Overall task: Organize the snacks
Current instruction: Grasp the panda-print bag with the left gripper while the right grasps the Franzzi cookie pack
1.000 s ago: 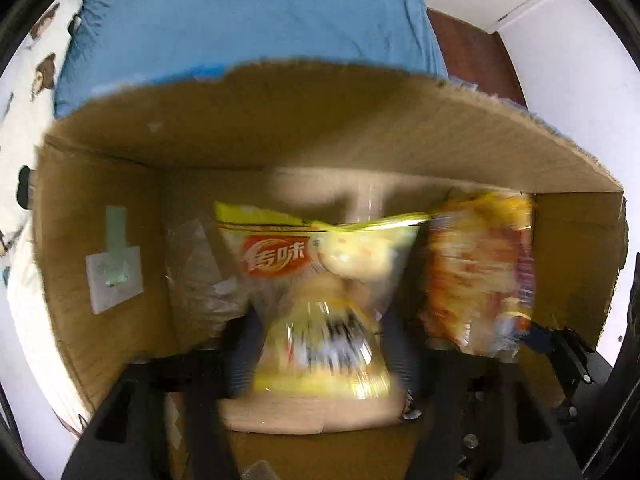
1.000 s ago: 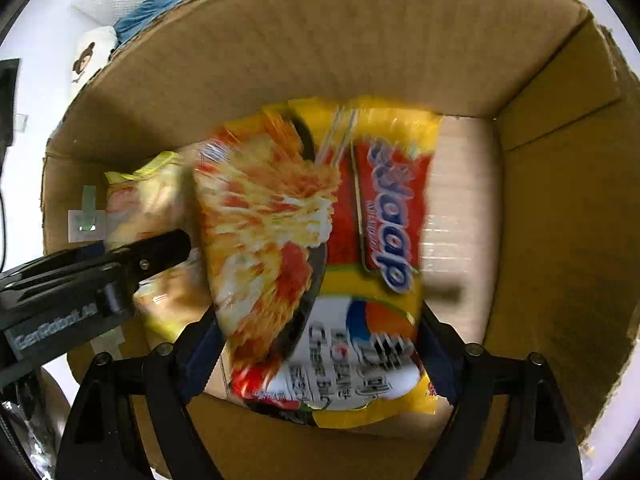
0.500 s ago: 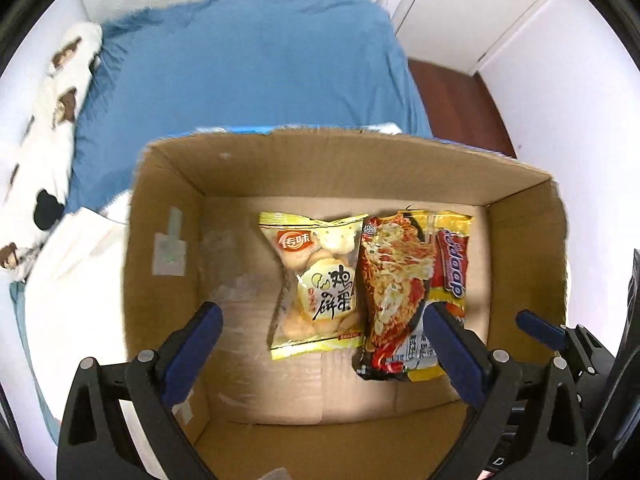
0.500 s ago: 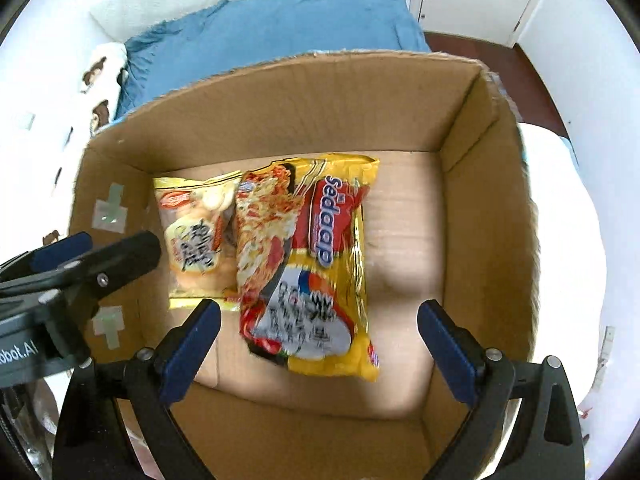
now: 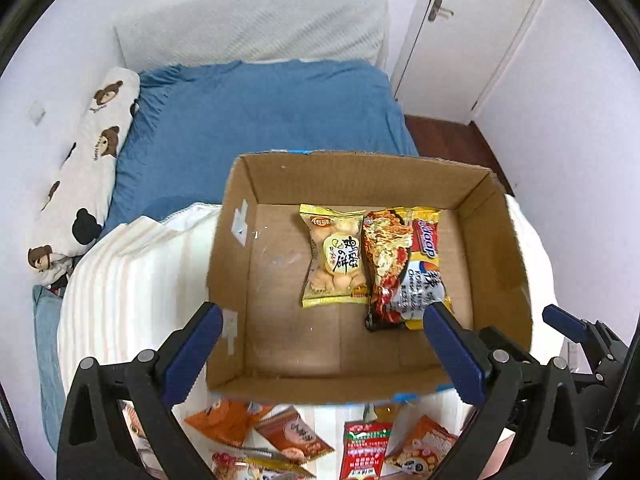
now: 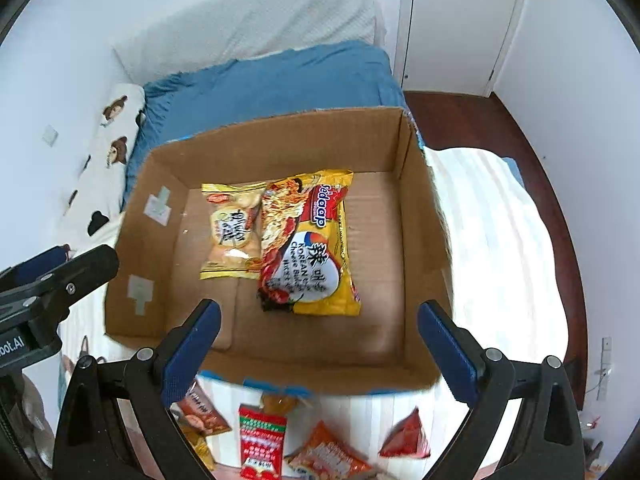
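Both your grippers hang empty above the box, two packets lying inside it.

Your left gripper (image 5: 320,340) and right gripper (image 6: 318,340) have just been opening; their jaws stand wide apart with nothing between them. Down past them, on the floor of the cardboard box (image 5: 500,248), the yellow biscuit packet (image 5: 334,256) lies flat, touching the noodle packet (image 6: 312,244) on its right. The noodle packet reads "Sedaap" and "Korean"; the biscuit packet's writing is Chinese. The box sits on a white ribbed cover (image 6: 500,248) beside a blue bed (image 5: 260,120). Loose snack packets (image 5: 296,436) lie just outside the box's near wall, under your jaws, among them a red sachet (image 6: 262,436).
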`<state>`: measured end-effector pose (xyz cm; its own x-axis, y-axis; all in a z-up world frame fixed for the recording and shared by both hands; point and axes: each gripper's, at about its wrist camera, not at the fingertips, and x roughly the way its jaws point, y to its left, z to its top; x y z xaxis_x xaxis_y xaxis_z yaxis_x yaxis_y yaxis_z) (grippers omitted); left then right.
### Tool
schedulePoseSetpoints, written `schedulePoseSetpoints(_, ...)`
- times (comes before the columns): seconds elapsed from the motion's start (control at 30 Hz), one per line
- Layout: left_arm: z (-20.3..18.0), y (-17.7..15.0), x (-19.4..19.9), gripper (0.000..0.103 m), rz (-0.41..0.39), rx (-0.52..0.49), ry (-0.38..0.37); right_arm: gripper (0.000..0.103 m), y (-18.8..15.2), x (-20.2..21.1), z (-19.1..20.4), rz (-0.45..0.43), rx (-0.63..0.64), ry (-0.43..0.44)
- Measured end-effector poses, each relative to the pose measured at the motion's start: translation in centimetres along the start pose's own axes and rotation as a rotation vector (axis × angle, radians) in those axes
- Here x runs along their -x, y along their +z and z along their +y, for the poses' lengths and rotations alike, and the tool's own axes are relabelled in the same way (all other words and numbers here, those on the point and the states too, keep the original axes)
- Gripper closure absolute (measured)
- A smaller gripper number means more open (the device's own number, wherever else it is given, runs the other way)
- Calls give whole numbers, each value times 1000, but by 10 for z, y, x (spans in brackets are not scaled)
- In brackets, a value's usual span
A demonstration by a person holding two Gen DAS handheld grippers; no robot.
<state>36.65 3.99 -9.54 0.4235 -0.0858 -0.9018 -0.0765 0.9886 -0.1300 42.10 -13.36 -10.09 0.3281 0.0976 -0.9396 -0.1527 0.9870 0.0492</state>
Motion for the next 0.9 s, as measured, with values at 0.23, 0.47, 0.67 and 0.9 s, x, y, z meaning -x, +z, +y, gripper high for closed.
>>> schedulePoseSetpoints(0.23, 0, -34, 46, 0, -64, 14, 12, 2, -34, 43, 4, -49, -7, 39)
schedulePoseSetpoints(0.47, 16, -98, 67, 0, -68, 53, 40, 2, -98, 54, -9, 19, -74, 139)
schedulePoseSetpoints(0.67, 39, -179, 40, 0, 60, 113, 92, 2, -173, 38, -35, 100, -184, 141)
schedulePoseSetpoints(0.9, 57, -239, -23, 0, 249, 182, 84, 2, -237, 9, -86, 177, -417, 125)
